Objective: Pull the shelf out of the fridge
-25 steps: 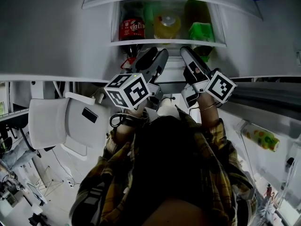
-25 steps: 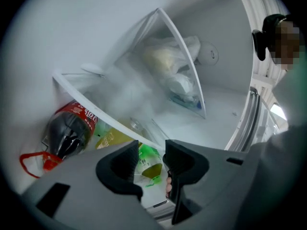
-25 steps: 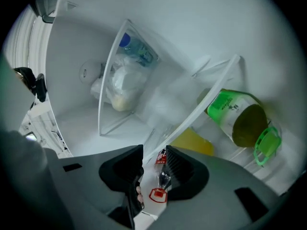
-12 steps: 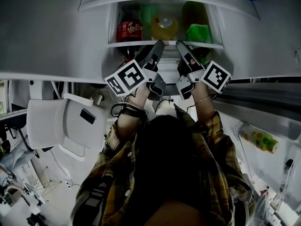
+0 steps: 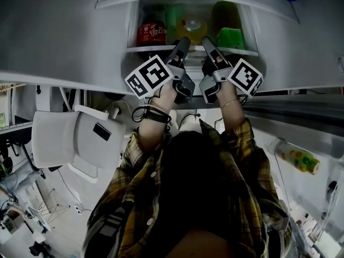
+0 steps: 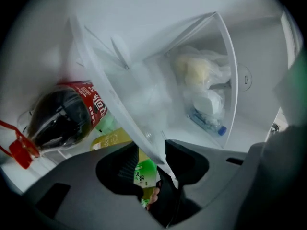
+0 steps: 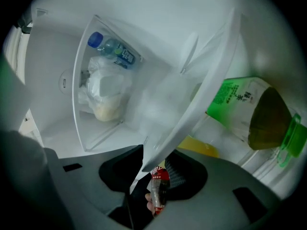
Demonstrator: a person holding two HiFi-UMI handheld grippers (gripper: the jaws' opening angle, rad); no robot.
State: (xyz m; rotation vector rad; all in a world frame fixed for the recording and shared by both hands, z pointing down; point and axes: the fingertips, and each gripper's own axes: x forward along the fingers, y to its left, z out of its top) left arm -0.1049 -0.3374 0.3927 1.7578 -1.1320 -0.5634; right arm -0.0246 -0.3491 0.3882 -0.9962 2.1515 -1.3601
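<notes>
Looking into an open grey fridge (image 5: 64, 36), spread across the top of the head view. Below it, plaid sleeves (image 5: 239, 160) raised, a gripper in each hand.

Seated inside the fridge, not drawn out: the shelf (image 5: 145, 48), a clear pane with a white front edge, running slantwise through the left gripper view (image 6: 129, 95) and the right gripper view (image 7: 201, 90).

Reaching side by side to that front edge near its middle: left gripper (image 5: 183, 41) and right gripper (image 5: 207, 41), close together but apart.

Left gripper (image 6: 152, 164): jaws parted, straddling the shelf edge, edge against the right-hand jaw and a gap on the other side. Not clamped.

Right gripper (image 7: 154, 169): jaws likewise parted around the edge, which nearly fills the gap. No firm clamp to be seen.

Standing on the shelf, left to right in the head view: cola bottle (image 5: 151, 34) (image 6: 62, 119), yellow drink bottle (image 5: 189, 30) (image 6: 110, 139), green tea bottle (image 5: 230, 36) (image 7: 249, 114).

On the other side of the pane, inside a clear-walled compartment: a white plastic bag (image 6: 199, 75) (image 7: 105, 92) with something pale in it, and just beside it a small water bottle (image 6: 206, 121) (image 7: 112, 49) with a blue cap, lying flat.
</notes>
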